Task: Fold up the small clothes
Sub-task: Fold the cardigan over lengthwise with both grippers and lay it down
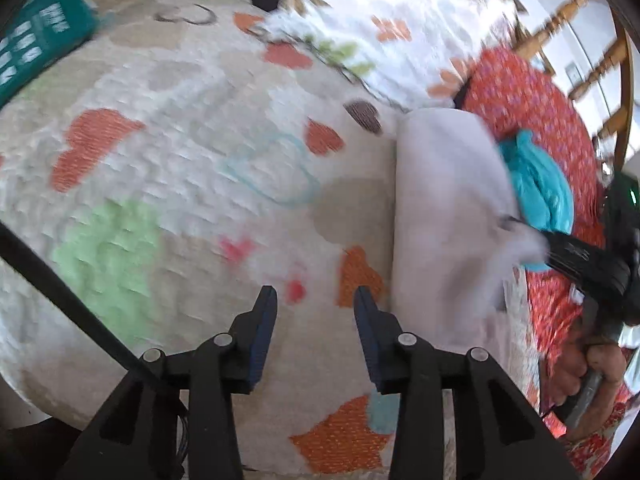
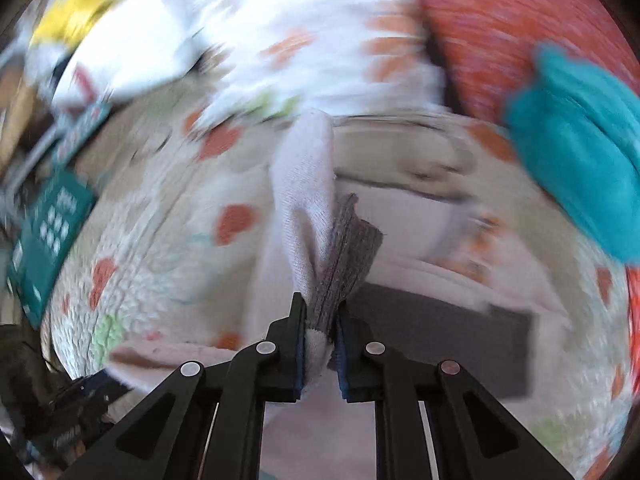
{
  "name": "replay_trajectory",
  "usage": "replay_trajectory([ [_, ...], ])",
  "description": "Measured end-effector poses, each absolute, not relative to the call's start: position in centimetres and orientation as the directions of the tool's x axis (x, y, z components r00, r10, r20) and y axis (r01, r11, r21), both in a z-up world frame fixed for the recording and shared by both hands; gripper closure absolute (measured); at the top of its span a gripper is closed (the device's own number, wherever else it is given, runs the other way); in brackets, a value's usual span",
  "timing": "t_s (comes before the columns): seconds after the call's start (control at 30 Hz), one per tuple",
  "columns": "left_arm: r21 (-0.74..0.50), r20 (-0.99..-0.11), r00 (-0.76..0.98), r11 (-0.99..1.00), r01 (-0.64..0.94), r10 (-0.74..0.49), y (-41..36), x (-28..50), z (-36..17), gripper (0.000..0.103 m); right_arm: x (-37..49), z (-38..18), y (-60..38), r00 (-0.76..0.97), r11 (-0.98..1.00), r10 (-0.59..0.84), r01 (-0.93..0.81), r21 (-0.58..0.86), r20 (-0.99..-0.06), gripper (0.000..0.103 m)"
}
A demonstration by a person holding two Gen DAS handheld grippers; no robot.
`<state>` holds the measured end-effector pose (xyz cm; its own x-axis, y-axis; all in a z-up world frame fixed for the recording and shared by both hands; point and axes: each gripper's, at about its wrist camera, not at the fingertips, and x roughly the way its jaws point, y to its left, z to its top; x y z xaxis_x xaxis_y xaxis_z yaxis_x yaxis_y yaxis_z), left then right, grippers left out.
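A pale pink garment (image 1: 444, 208) lies folded on the heart-patterned blanket (image 1: 160, 152), right of centre in the left wrist view. My left gripper (image 1: 316, 300) is open and empty, just left of the garment's near corner. My right gripper (image 2: 320, 320) is shut on a bunched edge of the pale pink garment (image 2: 308, 208) with a grey ribbed cuff (image 2: 348, 252), lifting it off the blanket. The right gripper also shows in the left wrist view (image 1: 520, 228), at the garment's right edge. Both views are motion-blurred.
A teal garment (image 1: 540, 188) lies on a red patterned cloth (image 1: 532, 92) to the right. A teal basket (image 1: 36, 40) stands at the far left. A white floral cloth (image 1: 380, 20) lies behind. Wooden chair legs (image 1: 580, 52) stand at the far right.
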<state>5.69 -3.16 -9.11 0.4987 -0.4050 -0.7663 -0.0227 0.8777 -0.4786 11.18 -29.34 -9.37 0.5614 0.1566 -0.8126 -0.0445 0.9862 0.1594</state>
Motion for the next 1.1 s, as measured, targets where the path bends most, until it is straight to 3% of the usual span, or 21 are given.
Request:
replay_trajectory([
  [0.17, -0.463, -0.776, 0.441, 0.882, 0.087, -0.451, -9.8, 6.2, -9.9, 0.065, 7.0, -12.9, -41.3, 0.561, 0.968, 0.074, 0.159, 0.195, -0.825, 0.088],
  [0.3, -0.418, -0.79, 0.407, 0.889, 0.189, -0.458, -15.2, 6.2, -10.5, 0.063, 4.4, -16.7, -47.5, 0.546, 0.914, 0.044, 0.317, 0.255, -0.837, 0.07],
  [0.37, -0.384, -0.8, 0.404, 0.896, 0.222, -0.443, -16.8, 6.0, -10.8, 0.062, 3.7, -16.9, -49.6, 0.544, 0.867, 0.085, 0.373, 0.331, -0.835, 0.067],
  [0.5, -0.319, -0.802, 0.443, 0.915, 0.248, -0.4, -18.3, 6.1, -10.8, 0.062, 2.3, -12.8, -49.2, 0.671, 0.89, 0.058, 0.3, 0.343, -0.739, 0.065],
  [0.57, -0.321, -0.799, 0.452, 0.917, 0.237, -0.396, -18.3, 6.5, -10.9, 0.06, 2.0, -11.9, -48.1, 0.691, 0.903, 0.111, 0.231, 0.363, -0.714, 0.062],
  [0.63, -0.336, -0.8, 0.448, 0.917, 0.216, -0.399, -18.1, 6.9, -11.0, 0.055, 2.1, -12.1, -46.8, 0.675, 0.911, 0.149, 0.19, 0.366, -0.723, 0.05],
  [0.8, -0.376, -0.801, 0.409, 0.9, 0.223, -0.436, -18.9, 7.5, -11.8, 0.052, 3.1, -14.2, -45.1, 0.611, 0.938, 0.138, 0.171, 0.301, -0.779, 0.048],
  [0.87, -0.361, -0.802, 0.407, 0.898, 0.252, -0.437, -19.6, 7.3, -11.9, 0.057, 3.5, -15.0, -45.3, 0.6, 0.934, 0.139, 0.184, 0.305, -0.787, 0.048],
  [0.93, -0.36, -0.804, 0.388, 0.888, 0.287, -0.451, -20.1, 7.1, -11.9, 0.079, 4.7, -15.1, -46.1, 0.612, 0.921, 0.14, 0.207, 0.329, -0.778, 0.048],
  [1.1, -0.314, -0.808, 0.399, 0.89, 0.331, -0.434, -20.2, 6.4, -11.8, 0.081, 9.4, -15.7, -48.4, 0.621, 0.867, 0.159, 0.284, 0.41, -0.768, 0.048],
])
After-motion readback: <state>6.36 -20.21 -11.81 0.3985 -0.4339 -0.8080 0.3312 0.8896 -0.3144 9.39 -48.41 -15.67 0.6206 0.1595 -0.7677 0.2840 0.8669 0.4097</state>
